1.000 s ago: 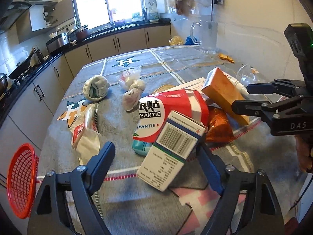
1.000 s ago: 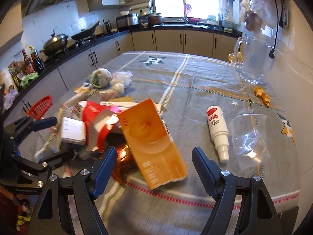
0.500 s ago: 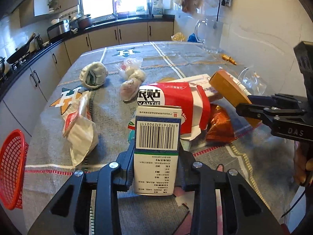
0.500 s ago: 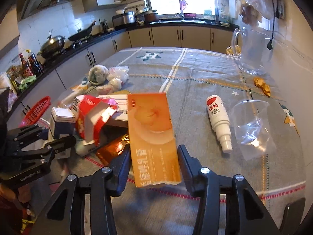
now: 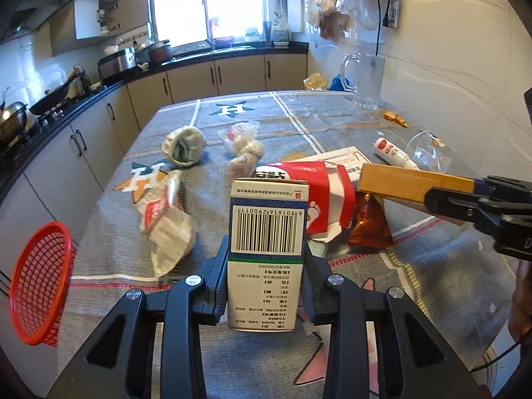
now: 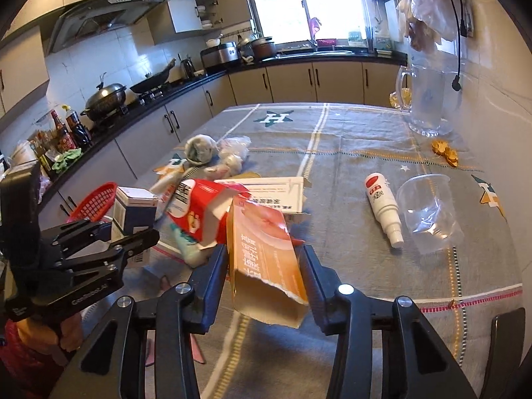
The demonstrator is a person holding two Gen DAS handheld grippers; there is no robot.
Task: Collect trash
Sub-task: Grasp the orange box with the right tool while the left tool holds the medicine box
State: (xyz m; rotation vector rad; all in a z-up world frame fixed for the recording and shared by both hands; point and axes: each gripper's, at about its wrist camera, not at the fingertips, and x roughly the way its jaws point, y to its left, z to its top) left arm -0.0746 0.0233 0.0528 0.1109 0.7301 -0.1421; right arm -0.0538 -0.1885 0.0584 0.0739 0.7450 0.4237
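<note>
My left gripper [image 5: 266,266] is shut on a white and blue barcode box [image 5: 267,232] and holds it upright above the table; it also shows in the right wrist view [image 6: 134,211]. My right gripper [image 6: 266,259] is shut on an orange carton [image 6: 262,252], lifted off the cloth; the carton shows in the left wrist view [image 5: 412,183]. A torn red and white carton [image 5: 319,196] lies on the table behind the box. A red mesh basket [image 5: 36,282] hangs off the table's left edge.
On the grey tablecloth [image 5: 332,126] lie a crumpled white bag [image 5: 166,222], a grey wad [image 5: 184,144], plastic wraps [image 5: 242,149], an orange foil wrapper [image 5: 369,226], a white spray bottle [image 6: 382,206] and a clear cup [image 6: 429,212]. A glass jug [image 6: 427,99] stands far right.
Both grippers closed, the left on the barcode box and the right on the orange carton, and lifted them off the table. The box now stands upright in the left gripper.
</note>
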